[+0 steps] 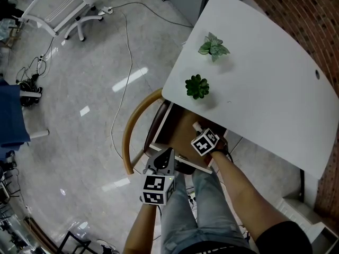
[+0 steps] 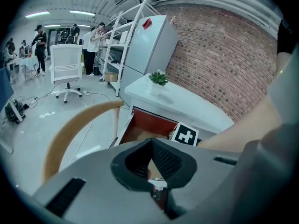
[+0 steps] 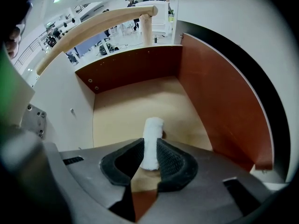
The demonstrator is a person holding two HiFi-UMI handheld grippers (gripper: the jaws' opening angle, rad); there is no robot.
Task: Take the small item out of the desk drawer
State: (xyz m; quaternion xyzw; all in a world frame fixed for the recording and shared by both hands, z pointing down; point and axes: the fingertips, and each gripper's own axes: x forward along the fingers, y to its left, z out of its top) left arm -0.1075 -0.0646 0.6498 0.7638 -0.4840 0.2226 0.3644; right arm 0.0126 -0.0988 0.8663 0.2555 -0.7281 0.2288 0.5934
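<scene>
The desk drawer point(image 1: 177, 126) is pulled out under the white desk point(image 1: 265, 94); its wooden floor point(image 3: 135, 104) and red-brown walls fill the right gripper view. A small white roll point(image 3: 152, 139) stands on end between the pads of my right gripper point(image 3: 150, 158), which is shut on it, inside the drawer. In the head view the right gripper point(image 1: 204, 141) reaches into the drawer from the front. My left gripper point(image 1: 163, 163) hangs just before the drawer's front edge; in its own view the left gripper point(image 2: 152, 169) is shut, with nothing between its pads.
Two small potted plants point(image 1: 197, 87) point(image 1: 213, 46) stand on the desk near its edge. A curved wooden chair back point(image 1: 132, 134) sits left of the drawer. A cable point(image 1: 124, 62) runs over the grey floor, and a white office chair point(image 1: 63, 7) stands far left. People stand far off.
</scene>
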